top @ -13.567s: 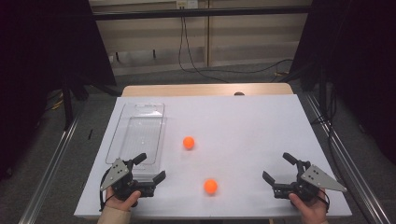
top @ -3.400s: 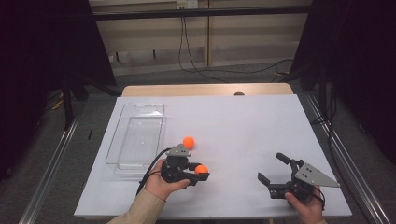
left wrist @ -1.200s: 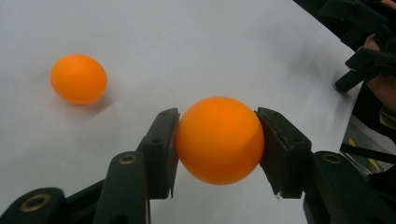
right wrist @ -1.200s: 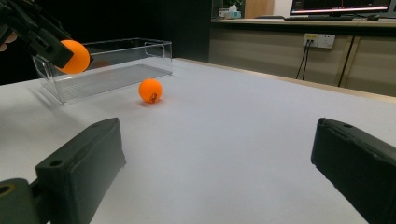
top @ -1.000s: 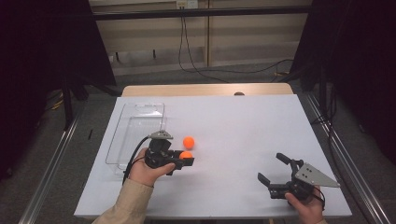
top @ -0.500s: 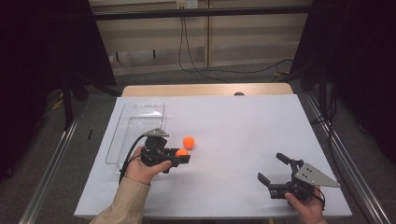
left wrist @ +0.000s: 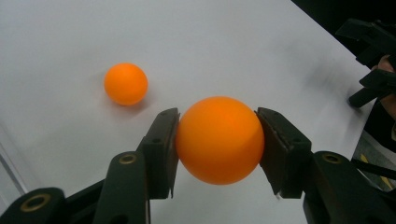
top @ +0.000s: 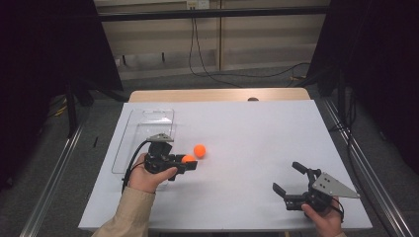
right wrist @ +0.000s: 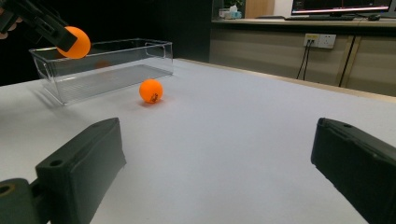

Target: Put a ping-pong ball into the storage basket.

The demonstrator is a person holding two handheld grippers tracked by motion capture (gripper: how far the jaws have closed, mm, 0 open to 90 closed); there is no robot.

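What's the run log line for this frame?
left gripper: shut on held ball, lifted | right gripper: open, idle | loose ball: on table | bin: no balls

A clear plastic rectangular bin (top: 146, 136) sits on the left part of the white table top (top: 257, 143). Just right of the bin, a small orange ball (top: 199, 150) lies on the table. Nearer the person and just beside it, a second orange ball (top: 188, 159) sits between the jaws of the left gripper (top: 188, 163), above the table. The right gripper (top: 289, 185) stands well apart, near the table's front right edge.
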